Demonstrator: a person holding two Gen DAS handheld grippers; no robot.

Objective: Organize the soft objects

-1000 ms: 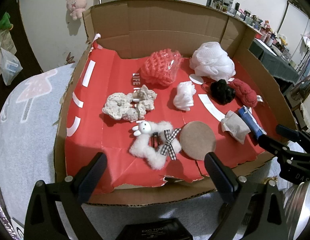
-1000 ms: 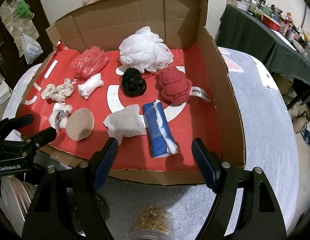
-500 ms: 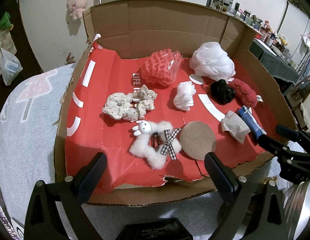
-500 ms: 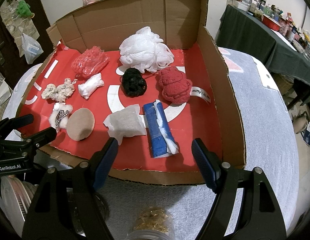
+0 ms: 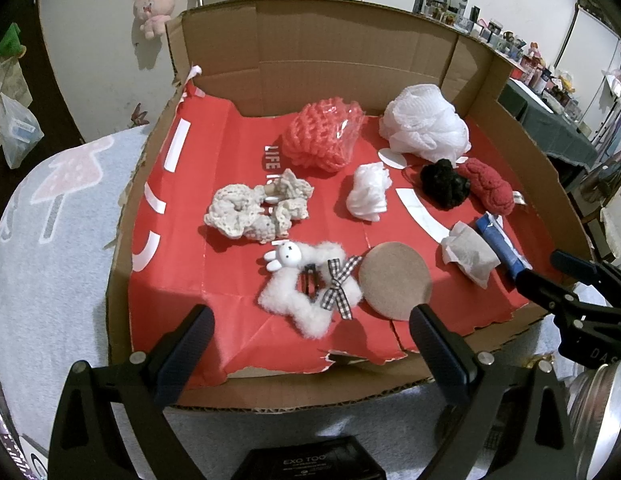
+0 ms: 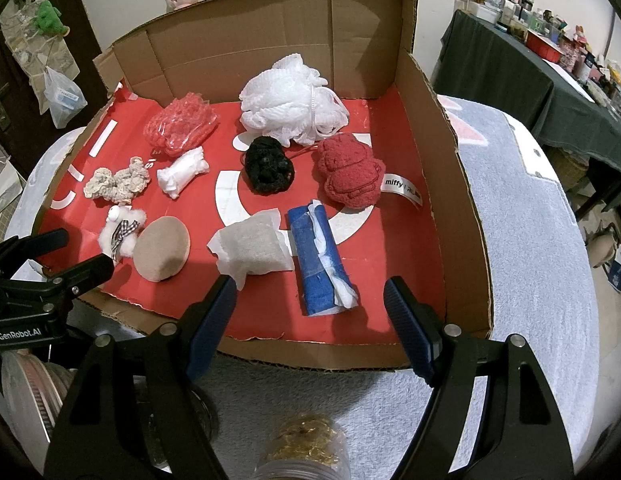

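Note:
A shallow cardboard box lined with red paper holds several soft objects. In the left wrist view: a white fluffy rabbit hair piece, a tan round puff, a cream crochet scrunchie, a pink net in plastic, a white mesh pouf. In the right wrist view: a blue roll, a white cloth, a black scrunchie, a red plush. My left gripper is open and empty at the box's front edge. My right gripper is open and empty before the blue roll.
The box stands on a grey fleece cover. Metal tins sit at the front right of the left gripper, and a jar with gold contents lies under the right gripper. A dark table with clutter stands at the right.

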